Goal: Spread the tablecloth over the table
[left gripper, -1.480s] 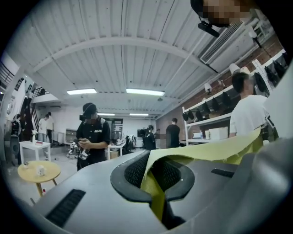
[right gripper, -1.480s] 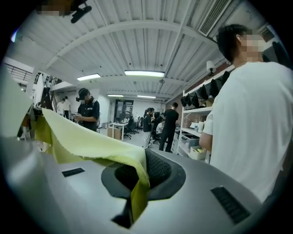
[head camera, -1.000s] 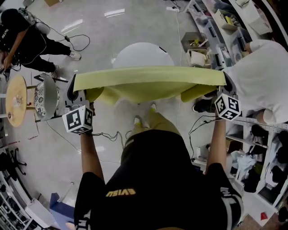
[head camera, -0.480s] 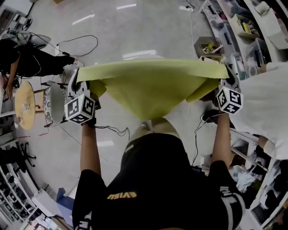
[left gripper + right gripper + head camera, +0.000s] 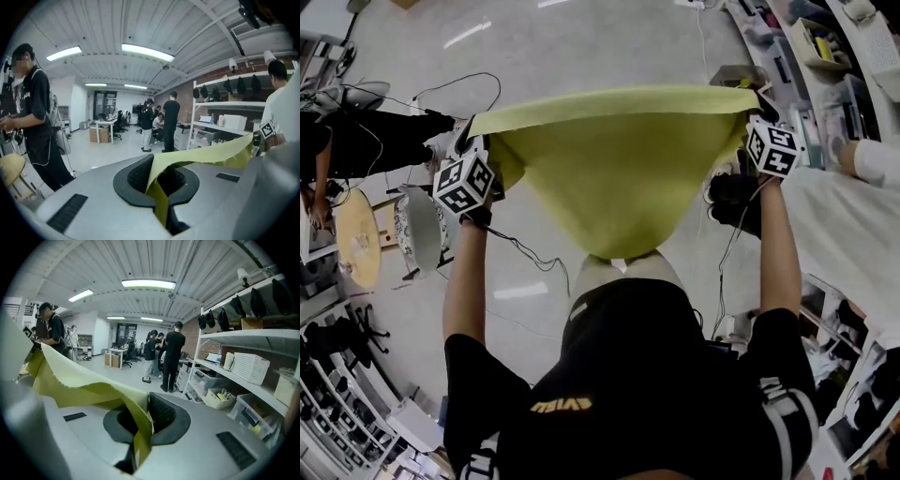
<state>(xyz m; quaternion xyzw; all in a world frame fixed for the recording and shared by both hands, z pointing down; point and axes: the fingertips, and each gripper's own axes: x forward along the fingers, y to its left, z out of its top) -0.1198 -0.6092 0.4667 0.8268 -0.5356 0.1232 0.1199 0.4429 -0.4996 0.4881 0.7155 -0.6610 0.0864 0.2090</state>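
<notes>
Tablecloth (image 5: 614,169), yellow, hangs stretched between my two grippers, above the pale floor (image 5: 534,56). My left gripper (image 5: 161,199) is clamped on the tablecloth's top left corner, the fabric pinched between my fingers (image 5: 129,185). My right gripper (image 5: 138,444) bites its top right corner the same way. Below that taut top edge the tablecloth sags to a point just before my black shirt (image 5: 628,375).

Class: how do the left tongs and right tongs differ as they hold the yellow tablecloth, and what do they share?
The left tongs pinch the tablecloth at its left corner, fabric running to their right; the right tongs pinch the other corner, fabric running left. In the head view the left tongs sit lower in frame than the right tongs. Both are shut on it, stretching its top edge.
</notes>
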